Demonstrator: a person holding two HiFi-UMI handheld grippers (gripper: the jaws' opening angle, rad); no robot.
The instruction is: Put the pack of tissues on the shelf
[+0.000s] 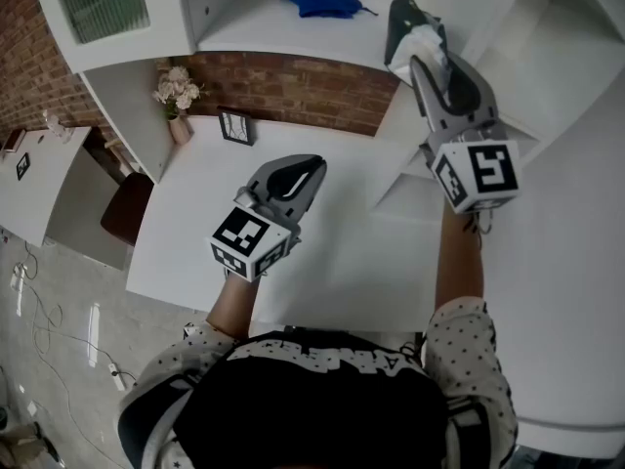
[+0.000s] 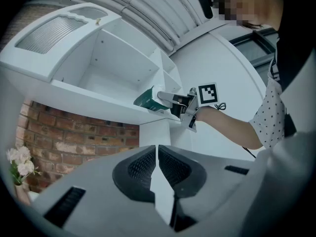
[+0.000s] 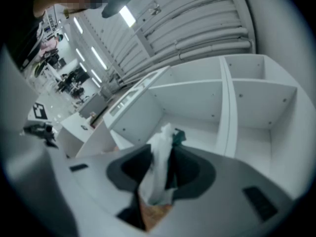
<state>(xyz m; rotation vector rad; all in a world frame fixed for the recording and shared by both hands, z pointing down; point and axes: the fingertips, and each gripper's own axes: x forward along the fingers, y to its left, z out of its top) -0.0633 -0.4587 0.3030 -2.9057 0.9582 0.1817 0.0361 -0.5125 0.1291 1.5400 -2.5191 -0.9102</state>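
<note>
The pack of tissues [image 1: 403,29] is dark green with a white tissue sticking out. My right gripper [image 1: 422,55] is shut on it and holds it up at the white shelf [image 1: 264,29], by the upright divider. In the right gripper view the pack [image 3: 160,164] fills the gap between the jaws of the right gripper [image 3: 159,156], with open white shelf compartments behind it. The left gripper view shows the pack [image 2: 147,100] at the shelf's front edge. My left gripper [image 1: 309,171] hovers over the white table [image 1: 342,262], shut and holding nothing, and its jaws [image 2: 156,153] meet at the tips.
A blue cloth [image 1: 322,1] lies on the shelf to the left of the pack. A vase of pale flowers [image 1: 177,90] and a small framed picture [image 1: 235,127] stand at the table's back left by the brick wall [image 1: 293,86]. A brown chair [image 1: 125,208] sits left of the table.
</note>
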